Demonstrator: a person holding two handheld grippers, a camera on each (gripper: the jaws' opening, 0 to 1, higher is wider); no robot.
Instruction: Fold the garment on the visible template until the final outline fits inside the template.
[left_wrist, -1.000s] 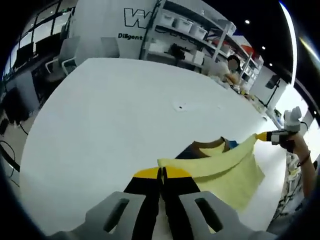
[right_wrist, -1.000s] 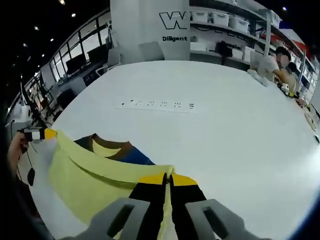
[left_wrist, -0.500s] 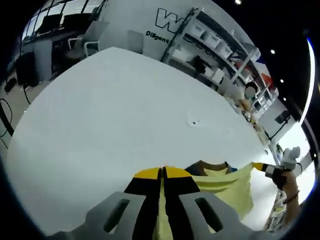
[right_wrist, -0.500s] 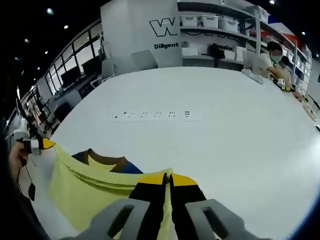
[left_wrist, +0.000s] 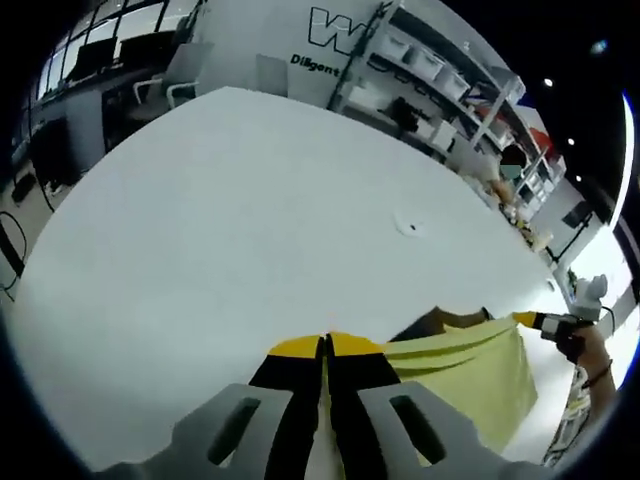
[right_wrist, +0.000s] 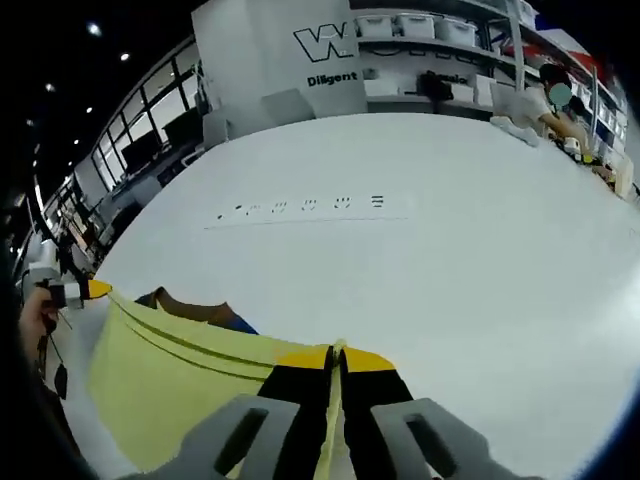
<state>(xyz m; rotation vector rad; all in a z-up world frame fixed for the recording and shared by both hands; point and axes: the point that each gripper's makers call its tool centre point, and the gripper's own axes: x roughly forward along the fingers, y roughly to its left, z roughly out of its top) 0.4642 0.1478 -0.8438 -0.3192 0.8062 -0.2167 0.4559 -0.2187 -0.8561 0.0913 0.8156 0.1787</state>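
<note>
Garment (right_wrist: 170, 375): a pale yellow piece with a brown collar and a blue patch, stretched between both tools at the near edge of the white table (right_wrist: 400, 260). In the right gripper view, the right gripper (right_wrist: 335, 356) has its jaws pinched together on the yellow edge at 6 o'clock, and the left gripper (right_wrist: 85, 290) clamps the other corner at 9 o'clock. In the left gripper view, the left gripper (left_wrist: 325, 347) is closed on the garment (left_wrist: 470, 365), and the right gripper (left_wrist: 535, 321) holds the cloth at 3 o'clock. Broad bare tabletop lies toward 12 o'clock. Shelving (right_wrist: 440, 40) stands beyond.
</note>
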